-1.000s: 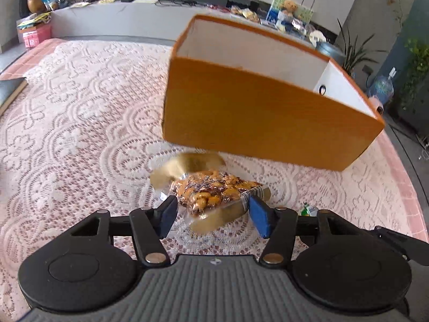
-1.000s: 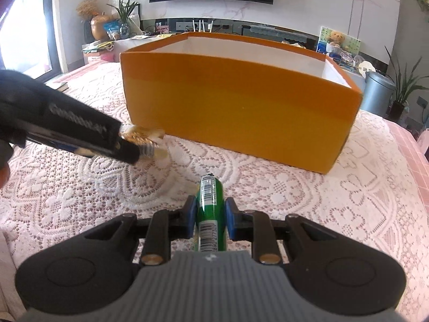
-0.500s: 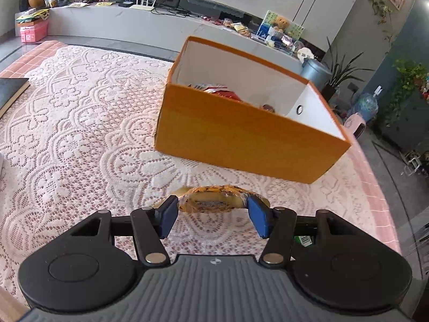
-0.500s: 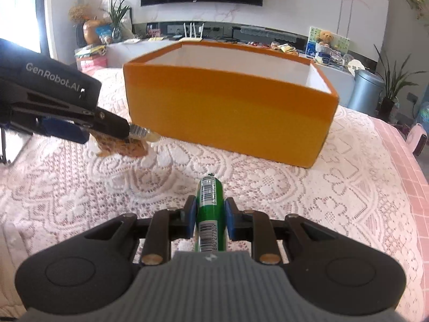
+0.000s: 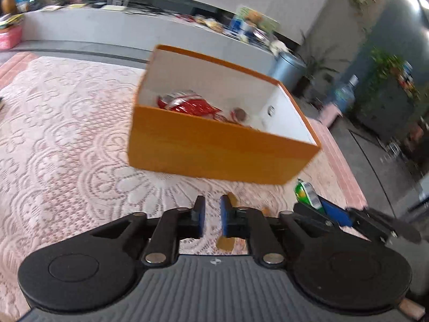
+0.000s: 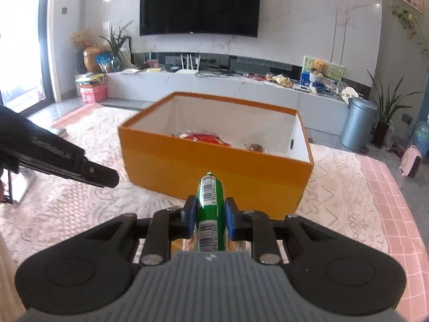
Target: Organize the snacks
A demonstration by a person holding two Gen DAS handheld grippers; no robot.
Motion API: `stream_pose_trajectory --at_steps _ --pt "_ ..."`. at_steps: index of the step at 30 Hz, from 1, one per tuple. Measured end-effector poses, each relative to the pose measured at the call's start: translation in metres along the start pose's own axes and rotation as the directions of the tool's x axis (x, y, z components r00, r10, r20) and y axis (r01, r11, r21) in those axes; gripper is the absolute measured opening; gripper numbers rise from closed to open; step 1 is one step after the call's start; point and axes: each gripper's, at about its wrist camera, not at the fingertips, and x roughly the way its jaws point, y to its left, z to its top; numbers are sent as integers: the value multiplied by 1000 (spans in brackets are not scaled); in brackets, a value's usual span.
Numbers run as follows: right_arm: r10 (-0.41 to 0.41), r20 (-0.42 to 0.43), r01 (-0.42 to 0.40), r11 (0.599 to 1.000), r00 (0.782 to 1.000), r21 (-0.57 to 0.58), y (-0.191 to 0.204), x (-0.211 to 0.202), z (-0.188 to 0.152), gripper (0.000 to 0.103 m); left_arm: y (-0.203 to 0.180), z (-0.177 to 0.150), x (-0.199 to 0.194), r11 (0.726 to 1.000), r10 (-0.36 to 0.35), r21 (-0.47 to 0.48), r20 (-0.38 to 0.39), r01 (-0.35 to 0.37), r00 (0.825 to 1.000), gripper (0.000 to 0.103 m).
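The left gripper (image 5: pixel 212 201) hangs over the pink lace tablecloth (image 5: pixel 67 134), just in front of the orange box (image 5: pixel 214 147). Its jaws have just been closing and now stand narrow. In the slit between the 2 blue pads (image 5: pixel 199 221) only lace shows. Slivers of gold foil (image 5: pixel 226 241) peek out beside and below the right-hand finger, but this view is blurred and I cannot tell whether a foil edge is pinched or merely lies underneath. The right gripper (image 6: pixel 211 204) is clamped on a slim green packet (image 6: pixel 210 196) with a barcode. The packet sticks out forward past the pads, held clear of the cloth and pointing at the near wall of the box, not yet over its rim. The box stands open on the tablecloth with white inner walls. Inside lie a red packet (image 5: pixel 187 104) toward the middle and 1 small round brown item (image 5: pixel 240 114) nearer the end wall with the hole.
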Motion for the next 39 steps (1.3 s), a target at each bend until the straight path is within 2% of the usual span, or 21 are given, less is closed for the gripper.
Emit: stream_pose_trajectory --at_steps 2,3,5,8,10,13,15,16,18,22,27,29,35,39 --pt "-11 -23 11 1000 1000 13 -7 6 -5 19 -4 -2 7 999 -6 47 -17 7 1000 39" --pt "-15 -39 16 1000 999 24 -12 9 -9 19 -5 -3 12 998 -12 58 -33 14 999 43" --pt "-29 -72 32 999 997 40 -21 14 -17 19 -9 -5 22 998 -29 62 -60 33 998 57" --pt "-41 -113 48 997 993 60 -30 21 -29 19 -12 -6 41 996 -64 49 -86 68 994 73" --pt "-46 -130 56 996 990 73 -34 26 -35 20 -12 -8 52 997 -64 37 -101 68 993 78" --pt "-58 -154 74 992 986 99 -41 34 -41 20 -17 -11 65 996 -65 49 -110 70 992 78" --pt "-65 -159 87 987 985 132 -46 38 -41 20 -26 -12 69 990 -84 102 -101 94 991 81" --pt "-72 -159 97 983 985 154 -49 39 -41 20 -32 -13 70 985 -83 147 -93 96 992 86" --pt "-84 -164 117 973 983 201 -59 40 -41 20 -46 -16 70 954 -73 285 -78 93 994 88" --pt "-65 -189 121 947 980 297 -76 42 -43 20 -71 -19 75 851 -86 508 -112 132 990 90" --pt "-51 -211 119 940 976 320 -80 47 -44 20 -88 -31 100 726 -62 659 -219 195 974 92" --pt "-49 -220 120 938 974 324 -81 49 -44 20 -92 -33 110 687 -46 695 -248 211 968 92" --pt "-25 -247 115 926 969 359 -85 56 -47 20 -95 -30 136 600 -19 752 -328 273 945 92" --pt "-8 -264 111 920 965 375 -87 59 -50 20 -96 -22 148 571 -12 764 -358 300 933 94"
